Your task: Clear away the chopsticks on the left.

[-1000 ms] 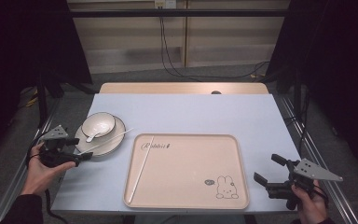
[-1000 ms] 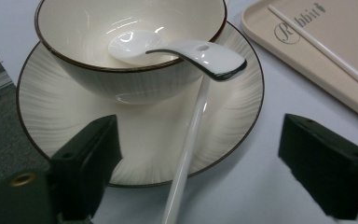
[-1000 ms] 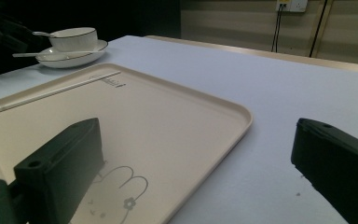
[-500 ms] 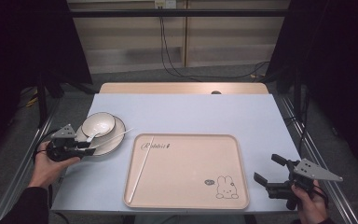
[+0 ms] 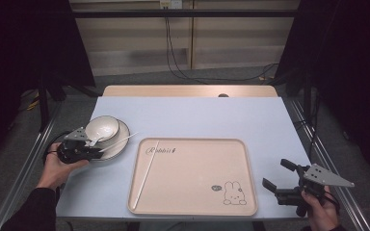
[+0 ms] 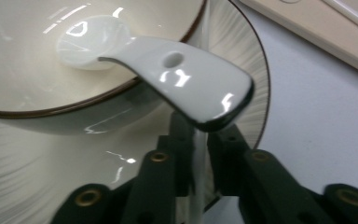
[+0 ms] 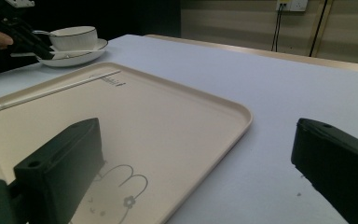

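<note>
1. Fingers (image 6: pixel 179 156) on the left gripper (image 5: pixel 95 151) are pinching shut on the thin white chopstick (image 5: pixel 121 140) that's lying across the plate (image 5: pixel 113 152), centre-left of the high view. A second ago the gripper was sitting further left, so it's just slid in and grabbed.
2. Spoon (image 6: pixel 186 79) is resting in the bowl (image 5: pixel 102 128), its handle hanging right over the jaws.
3. My guess: that stick's heading for the tray (image 5: pixel 197 192), where its mate (image 5: pixel 144 175) is already lying along the left side.
4. Right gripper (image 5: pixel 279 174), lower right, is sitting wide open and hasn't budged.
</note>
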The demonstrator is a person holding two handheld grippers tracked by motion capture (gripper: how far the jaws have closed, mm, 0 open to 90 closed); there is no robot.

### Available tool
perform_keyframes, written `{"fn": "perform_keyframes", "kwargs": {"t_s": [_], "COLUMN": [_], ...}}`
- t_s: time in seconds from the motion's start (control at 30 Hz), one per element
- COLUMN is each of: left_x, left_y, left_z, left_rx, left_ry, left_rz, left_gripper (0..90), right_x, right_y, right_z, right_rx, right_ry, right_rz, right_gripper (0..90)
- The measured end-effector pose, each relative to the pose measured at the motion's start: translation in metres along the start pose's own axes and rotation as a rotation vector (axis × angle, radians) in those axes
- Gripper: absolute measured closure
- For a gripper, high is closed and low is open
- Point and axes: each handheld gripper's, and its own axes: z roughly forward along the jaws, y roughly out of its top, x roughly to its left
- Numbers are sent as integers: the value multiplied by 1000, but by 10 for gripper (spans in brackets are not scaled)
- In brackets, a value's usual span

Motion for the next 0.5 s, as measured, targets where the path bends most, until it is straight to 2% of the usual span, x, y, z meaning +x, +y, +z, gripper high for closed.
{"fn": "perform_keyframes", "kwargs": {"t_s": [0.03, 0.1, 0.13, 0.17, 0.2, 0.27, 0.3, 0.33, 0.47, 0.5], "left_x": [-1, -2, -1, -1, 0, 0, 0, -1, -5, -5], "left_y": [1, 0, 0, -1, -1, -2, -2, -2, -1, 0], "left_z": [0, 0, 0, 0, -1, -1, -2, -3, -5, -6], "left_rx": [11, 6, 6, 5, 7, 0, 11, 6, -27, -28], "left_ry": [8, -11, -2, 1, 2, 1, -6, 3, -5, -4], "left_rz": [3, -5, -5, -30, -29, -74, -76, -79, -118, -117], "left_gripper": [837, 843, 843, 843, 844, 845, 846, 847, 848, 848], "right_x": [0, 0, 0, 0, 0, 0, 0, 1, 1, 1], "right_y": [0, 0, 0, 0, 0, 0, 0, 0, 0, 0], "right_z": [0, 0, 0, 0, 0, 0, 0, 0, 1, 1], "right_rx": [1, 2, 1, 2, 7, 6, 7, 6, 4, 4], "right_ry": [1, 4, 2, 1, 5, 5, 5, 3, 3, 4], "right_rz": [1, -1, -1, 1, 5, 5, 6, 6, 4, 6], "right_gripper": [16, 16, 16, 16, 16, 15, 16, 15, 16, 16]}}
